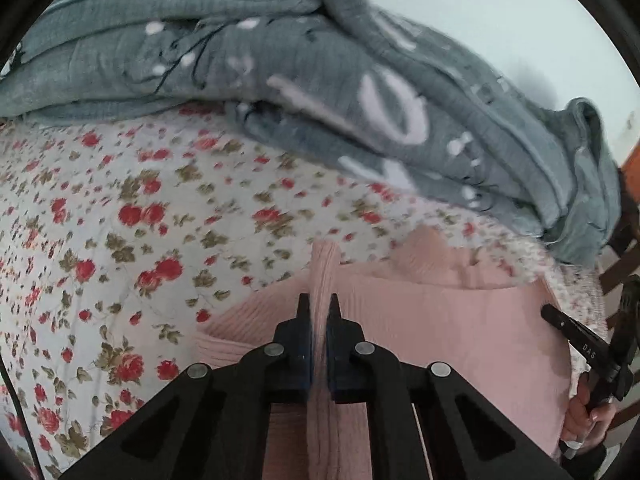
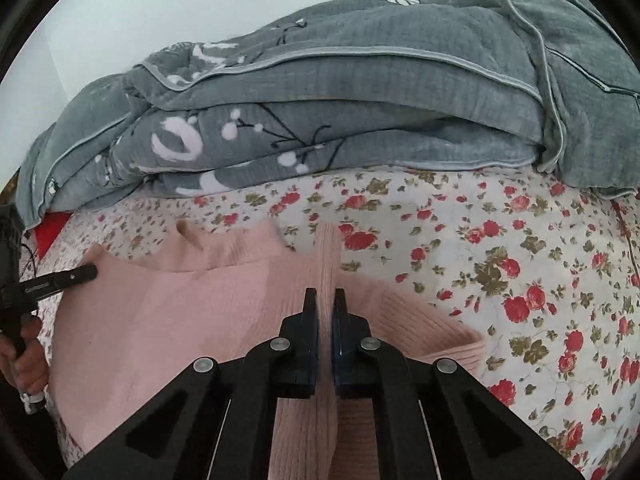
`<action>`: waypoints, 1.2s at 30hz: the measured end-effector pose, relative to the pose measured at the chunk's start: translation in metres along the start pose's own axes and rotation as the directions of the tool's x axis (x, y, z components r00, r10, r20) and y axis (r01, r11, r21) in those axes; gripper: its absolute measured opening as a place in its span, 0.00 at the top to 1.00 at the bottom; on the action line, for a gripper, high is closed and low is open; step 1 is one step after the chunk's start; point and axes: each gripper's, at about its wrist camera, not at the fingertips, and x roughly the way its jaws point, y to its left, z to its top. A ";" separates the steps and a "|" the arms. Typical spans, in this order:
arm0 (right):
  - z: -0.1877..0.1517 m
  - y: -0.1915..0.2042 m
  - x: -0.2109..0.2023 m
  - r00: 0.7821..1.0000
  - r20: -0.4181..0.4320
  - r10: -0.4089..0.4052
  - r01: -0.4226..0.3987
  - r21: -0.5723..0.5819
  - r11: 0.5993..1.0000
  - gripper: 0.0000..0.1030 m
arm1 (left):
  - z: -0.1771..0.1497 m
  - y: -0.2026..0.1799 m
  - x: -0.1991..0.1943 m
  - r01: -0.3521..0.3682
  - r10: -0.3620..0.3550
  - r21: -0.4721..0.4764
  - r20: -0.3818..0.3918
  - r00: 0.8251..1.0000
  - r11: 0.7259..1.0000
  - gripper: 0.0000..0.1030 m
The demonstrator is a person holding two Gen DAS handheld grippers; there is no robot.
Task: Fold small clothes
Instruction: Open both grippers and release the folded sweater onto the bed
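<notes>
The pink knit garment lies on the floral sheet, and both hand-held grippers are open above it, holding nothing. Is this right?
Not quite. Both wrist views show the left hand-held gripper and the right hand-held gripper shut on a raised fold of the pink knit garment. It does lie on the floral sheet.

You're over a bed with a floral sheet (image 2: 480, 240); a grey quilt (image 2: 360, 112) is heaped against the white wall (image 2: 160, 8).
</notes>
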 end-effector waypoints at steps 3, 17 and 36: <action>-0.006 -0.003 0.027 0.995 -0.078 -0.054 0.054 0.005 0.999 0.95 | -0.005 0.004 0.018 -0.030 0.029 -0.008 -0.027 0.999 1.000 0.90; -0.021 0.016 -0.046 0.984 0.053 -0.168 0.170 -0.044 0.984 0.54 | -0.023 -0.011 -0.039 -0.074 0.072 0.062 0.030 0.997 0.995 0.61; -0.125 0.053 -0.145 0.997 0.046 -0.064 0.063 0.008 0.998 0.32 | -0.114 0.020 -0.133 0.041 -0.042 0.009 0.042 0.998 0.999 0.29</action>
